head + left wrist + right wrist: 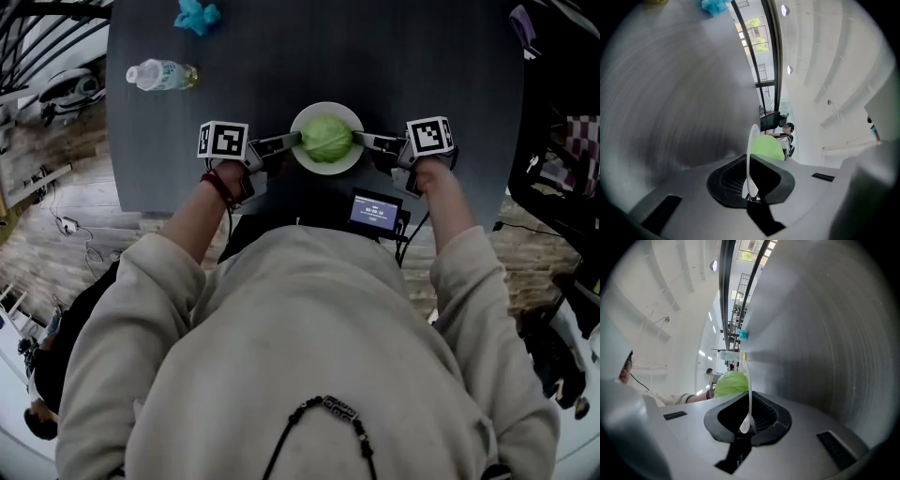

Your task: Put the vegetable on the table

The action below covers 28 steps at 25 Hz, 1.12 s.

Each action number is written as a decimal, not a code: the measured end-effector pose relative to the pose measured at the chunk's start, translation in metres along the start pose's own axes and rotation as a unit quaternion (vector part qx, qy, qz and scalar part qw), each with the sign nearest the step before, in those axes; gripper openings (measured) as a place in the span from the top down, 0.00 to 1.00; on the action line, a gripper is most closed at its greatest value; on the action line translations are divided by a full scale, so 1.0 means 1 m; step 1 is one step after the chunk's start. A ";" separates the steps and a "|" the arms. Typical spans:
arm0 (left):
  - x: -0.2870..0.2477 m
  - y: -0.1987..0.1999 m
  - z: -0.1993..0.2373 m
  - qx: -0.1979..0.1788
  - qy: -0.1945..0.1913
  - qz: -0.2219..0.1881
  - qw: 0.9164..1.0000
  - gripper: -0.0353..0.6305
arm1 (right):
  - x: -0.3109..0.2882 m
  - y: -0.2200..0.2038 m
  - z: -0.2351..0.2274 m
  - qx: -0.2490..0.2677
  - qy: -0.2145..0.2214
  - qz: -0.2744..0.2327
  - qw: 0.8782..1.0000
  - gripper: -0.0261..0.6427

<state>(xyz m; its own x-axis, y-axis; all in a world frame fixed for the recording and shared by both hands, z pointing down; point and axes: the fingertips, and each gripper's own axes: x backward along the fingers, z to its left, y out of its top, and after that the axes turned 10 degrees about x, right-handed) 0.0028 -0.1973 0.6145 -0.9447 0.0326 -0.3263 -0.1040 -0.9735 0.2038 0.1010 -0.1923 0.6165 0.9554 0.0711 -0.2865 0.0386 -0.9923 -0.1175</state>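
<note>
A green cabbage (326, 139) lies on a white plate (327, 111) over the near part of the dark grey table (281, 56). My left gripper (294, 141) is shut on the plate's left rim, and my right gripper (360, 139) is shut on its right rim. In the left gripper view the plate (749, 159) shows edge-on between the jaws of the left gripper (751, 187), with the cabbage (767, 146) behind. The right gripper view shows the same: the thin plate rim (749, 390) pinched in the right gripper (746, 423), with the cabbage (730, 382) beyond. Whether the plate touches the table I cannot tell.
A plastic water bottle (161, 74) lies on the table's far left. A crumpled blue object (197, 15) sits at the far edge. A small device with a lit screen (375, 212) hangs at the person's chest by the table's near edge. Cables and gear lie on the floor to the left.
</note>
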 end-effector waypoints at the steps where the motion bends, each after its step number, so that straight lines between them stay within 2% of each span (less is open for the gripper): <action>1: -0.001 -0.002 0.004 -0.001 0.006 0.003 1.000 0.92 | -0.003 -0.002 -0.001 0.003 0.008 0.002 1.000 0.92; 5: 0.002 -0.004 0.019 0.013 0.016 -0.005 1.000 0.92 | -0.010 -0.010 -0.015 -0.009 0.002 0.004 1.000 0.92; 17: 0.003 -0.007 0.037 0.023 0.035 0.006 0.999 0.92 | -0.020 -0.020 -0.028 -0.023 -0.005 0.003 1.000 0.92; 22: -0.003 -0.005 0.052 0.036 0.065 0.008 0.997 0.92 | -0.021 -0.024 -0.039 -0.022 -0.025 0.006 0.999 0.92; 28: -0.004 -0.001 0.055 0.036 0.067 0.004 0.997 0.92 | -0.022 -0.021 -0.041 -0.010 -0.045 0.003 0.999 0.92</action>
<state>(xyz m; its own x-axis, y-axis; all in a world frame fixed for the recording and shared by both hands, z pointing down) -0.0102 -0.1841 0.6659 -0.8958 -0.0110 -0.4444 -0.1227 -0.9547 0.2710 0.0909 -0.1775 0.6644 0.9252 0.0740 -0.3723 0.0405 -0.9945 -0.0970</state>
